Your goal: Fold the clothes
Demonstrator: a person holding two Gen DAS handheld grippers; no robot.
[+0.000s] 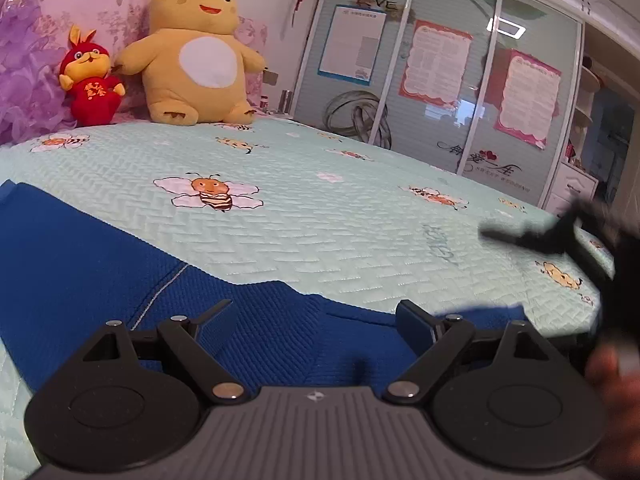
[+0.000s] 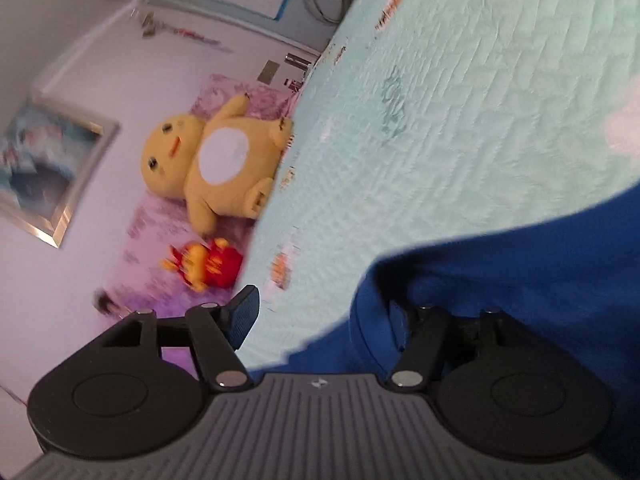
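— Bedroom, with a mint quilted bedspread (image 1: 340,240) printed with bees covering the bed, and a wardrobe with posters beyond it. What's lying under the fingers?

— One blue garment (image 1: 100,264). Under the left gripper (image 1: 316,316) it fills the space between both fingers and runs off to that gripper's left and away from it, so I judge its long axis goes that way. Bare bedspread begins just ahead of the tips.

— Is the left one gripping?

— No. Its fingers stand wide apart with the cloth flat beneath them, pinching nothing.

— And the right gripper (image 2: 320,320)?

— Rolled over on its side, fingers also well apart. A rounded, rolled blue edge rises by its right finger (image 2: 400,324); the left finger (image 2: 242,316) is clear of the cloth. I can't tell whether that right pad touches the fabric, but nothing is clamped.

— Which is nearer for the fold?

— Both sit over the cloth; my guess is the right, since it already has an edge to close on.

— Counts?

— One garment, two grippers, two plush toys beyond the fingertips: one yellow plush (image 1: 192,52), one red plush (image 1: 90,84). The right gripper shows blurred at the left camera's right edge.
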